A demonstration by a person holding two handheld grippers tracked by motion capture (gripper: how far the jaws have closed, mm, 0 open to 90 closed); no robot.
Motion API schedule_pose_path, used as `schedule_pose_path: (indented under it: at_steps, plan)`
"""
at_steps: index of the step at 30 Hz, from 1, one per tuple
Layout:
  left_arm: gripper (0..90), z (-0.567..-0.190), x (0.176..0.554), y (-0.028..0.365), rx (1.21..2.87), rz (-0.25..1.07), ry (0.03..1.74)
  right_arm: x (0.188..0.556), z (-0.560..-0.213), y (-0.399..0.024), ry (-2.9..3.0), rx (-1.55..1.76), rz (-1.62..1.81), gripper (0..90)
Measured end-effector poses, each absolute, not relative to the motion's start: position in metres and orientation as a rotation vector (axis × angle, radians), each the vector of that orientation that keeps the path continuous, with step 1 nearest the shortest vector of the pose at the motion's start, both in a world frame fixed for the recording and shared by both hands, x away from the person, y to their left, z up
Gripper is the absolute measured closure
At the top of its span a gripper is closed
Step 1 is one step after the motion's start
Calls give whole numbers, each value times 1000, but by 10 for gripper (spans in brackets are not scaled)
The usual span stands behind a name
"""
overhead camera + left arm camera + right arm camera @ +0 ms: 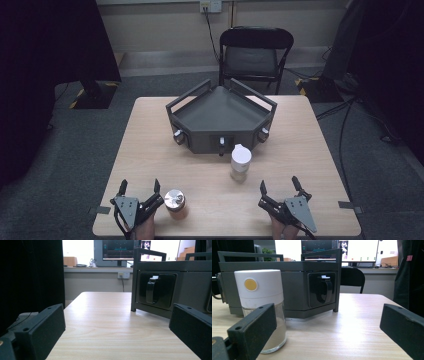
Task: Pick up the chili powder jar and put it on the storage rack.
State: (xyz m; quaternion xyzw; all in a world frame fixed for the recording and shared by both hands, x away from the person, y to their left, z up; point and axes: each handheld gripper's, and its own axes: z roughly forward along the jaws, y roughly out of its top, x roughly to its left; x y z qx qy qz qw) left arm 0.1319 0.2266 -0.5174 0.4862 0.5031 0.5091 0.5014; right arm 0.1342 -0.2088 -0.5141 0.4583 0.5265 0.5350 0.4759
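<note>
L gripper (pixel 139 188): jaws wide, empty, near table (pixel 300 150) edge.
R gripper (pixel 279 185): jaws wide, empty.
Steel-lid jar (pixel 175 203): contents unclear.
White-cap jar (pixel 240 162): partly behind R jaw.

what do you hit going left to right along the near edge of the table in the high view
left gripper → jar with a metal lid → jar with a white cap, set a bit farther back → right gripper

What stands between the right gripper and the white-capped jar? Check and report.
Nothing visible does. The right gripper sits open at the near edge of the table, and bare tabletop lies between its jaws and the white-capped jar, which stands up and to its left, in front of the grey rack.
</note>
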Motion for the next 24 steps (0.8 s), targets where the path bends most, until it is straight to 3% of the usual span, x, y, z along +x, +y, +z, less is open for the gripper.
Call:
schedule_pose_path:
  at_steps: [24]
  plan:
    - [0, -517, 132, 229, 1176, 1219, 1210, 134, -514, -209, 1290, 1118, 1309, 0]
